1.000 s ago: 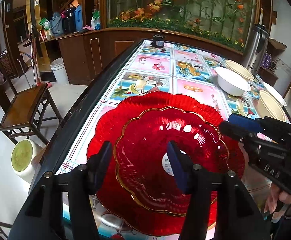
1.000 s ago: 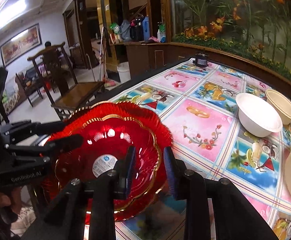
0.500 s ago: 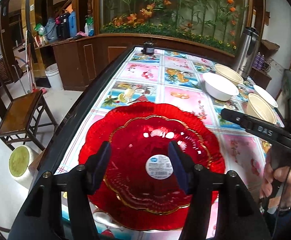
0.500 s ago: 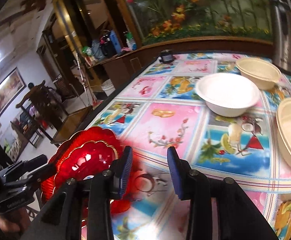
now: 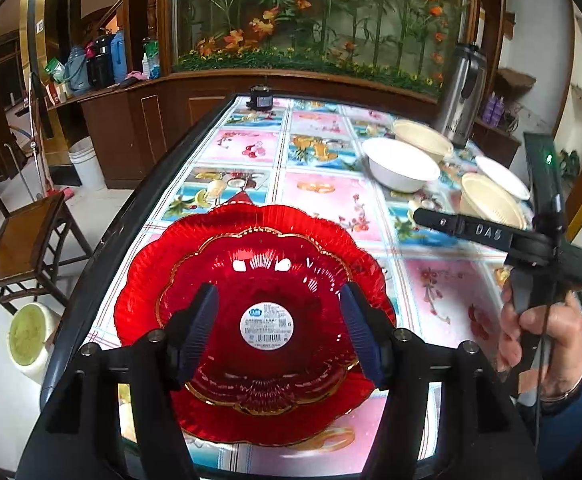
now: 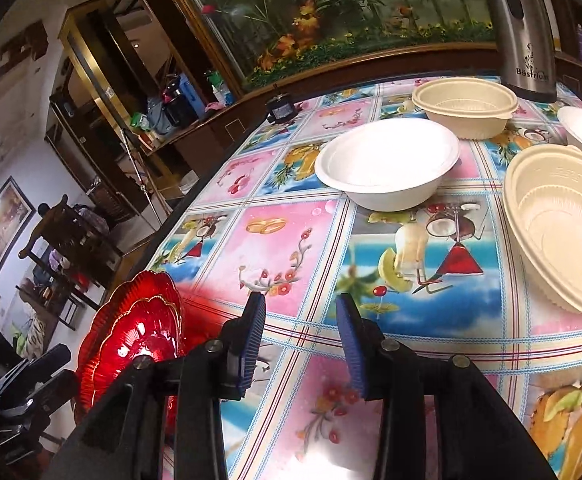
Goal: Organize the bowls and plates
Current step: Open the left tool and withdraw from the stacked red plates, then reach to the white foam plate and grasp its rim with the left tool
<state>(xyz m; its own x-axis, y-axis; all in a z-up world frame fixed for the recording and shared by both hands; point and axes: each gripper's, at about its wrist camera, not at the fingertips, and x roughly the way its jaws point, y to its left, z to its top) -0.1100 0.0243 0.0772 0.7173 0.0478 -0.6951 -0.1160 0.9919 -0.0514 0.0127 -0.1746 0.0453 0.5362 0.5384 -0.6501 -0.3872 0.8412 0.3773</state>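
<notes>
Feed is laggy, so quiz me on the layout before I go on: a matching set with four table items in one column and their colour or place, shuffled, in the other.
Items:
1. smaller red plate
2. larger red plate
3. white bowl
4. steel kettle

Descriptions:
A. plain white, standing alone on the tablecloth
B. metal, at the table's far end behind a cream bowl
C. gold-rimmed, label at its centre, on top
D. underneath, at the table's near edge

Pairs: 1-C, 2-D, 3-A, 4-B
</notes>
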